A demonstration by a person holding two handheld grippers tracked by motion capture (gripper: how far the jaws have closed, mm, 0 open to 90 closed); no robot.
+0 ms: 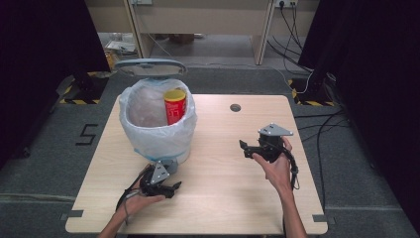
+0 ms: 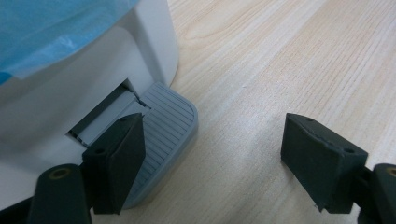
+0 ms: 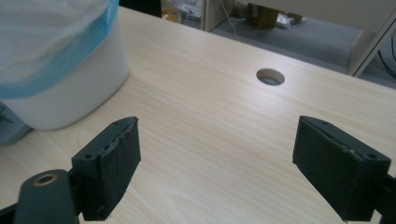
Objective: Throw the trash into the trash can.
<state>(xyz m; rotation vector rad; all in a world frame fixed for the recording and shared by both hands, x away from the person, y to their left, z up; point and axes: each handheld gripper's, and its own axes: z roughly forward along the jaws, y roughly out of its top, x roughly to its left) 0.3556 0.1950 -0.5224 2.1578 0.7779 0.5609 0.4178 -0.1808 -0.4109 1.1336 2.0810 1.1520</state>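
While its lid stands raised, a white pedal bin (image 1: 157, 130) holding a red can (image 1: 175, 105), left gripper (image 1: 168, 189) on the grey pedal (image 2: 161, 135), jaws apart, right gripper (image 1: 246, 148) lifted, jaws apart.

Holding the left gripper (image 1: 171, 188) low and near the body in the left hand (image 1: 141, 201), jaws gaping wide, raising the right gripper (image 1: 246, 148) in the right hand (image 1: 275, 166), jaws spread wide, both forearms reaching forward

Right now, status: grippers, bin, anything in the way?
Left gripper open, one jaw over bin pedal. Right gripper open, empty. Bin lid up, red can inside. Table unobstructed.
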